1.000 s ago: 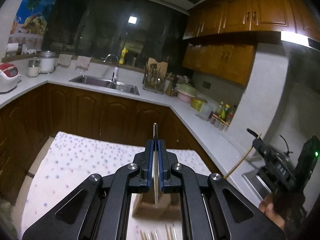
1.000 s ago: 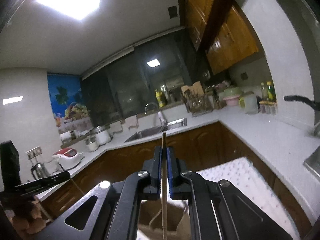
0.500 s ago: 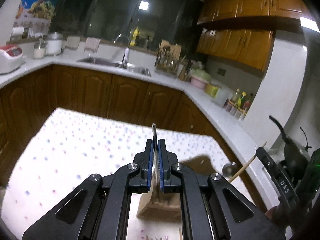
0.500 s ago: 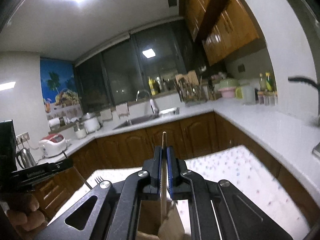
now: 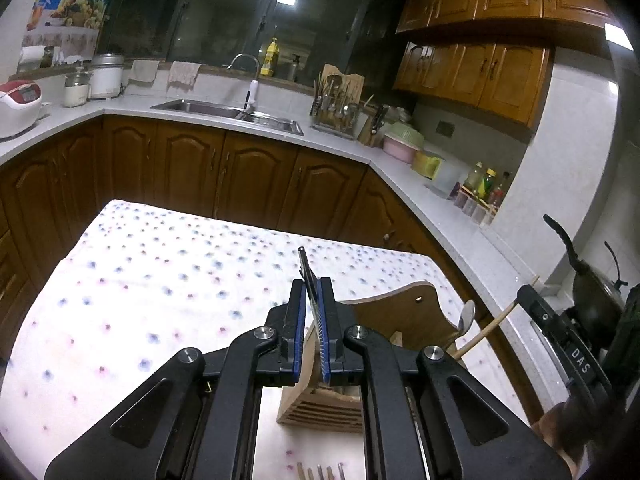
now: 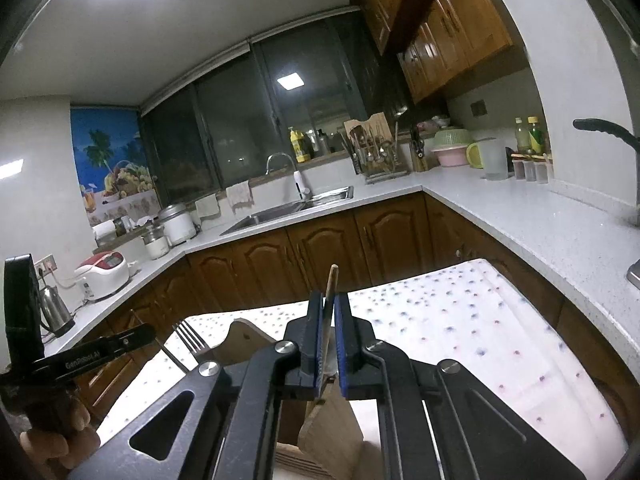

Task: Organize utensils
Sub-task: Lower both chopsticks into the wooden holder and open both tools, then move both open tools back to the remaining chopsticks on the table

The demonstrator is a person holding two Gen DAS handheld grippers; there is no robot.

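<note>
My left gripper (image 5: 312,292) is shut on the thin metal handle of a fork (image 5: 303,258); its tines (image 6: 188,336) show in the right wrist view, pointing toward the wooden utensil holder (image 5: 400,316). My right gripper (image 6: 329,304) is shut on the wooden handle of a spoon (image 6: 332,280). The spoon's metal bowl (image 5: 466,316) hangs just over the holder's right edge. The holder stands on the dotted tablecloth (image 5: 160,280), right below both grippers. Several loose utensils (image 5: 320,470) lie at the near edge.
Brown cabinets and a white counter (image 5: 460,220) wrap around the table. On the counter are a sink (image 5: 224,110), a full cutlery rack (image 5: 336,108), bowls, bottles, a rice cooker (image 5: 18,106) and a kettle (image 6: 54,310). A dark wok (image 5: 596,296) sits at the right.
Both grippers have sunk toward the table and tipped downward. The wooden holder has come up into view beneath them. Each keeps its grip on its utensil.
</note>
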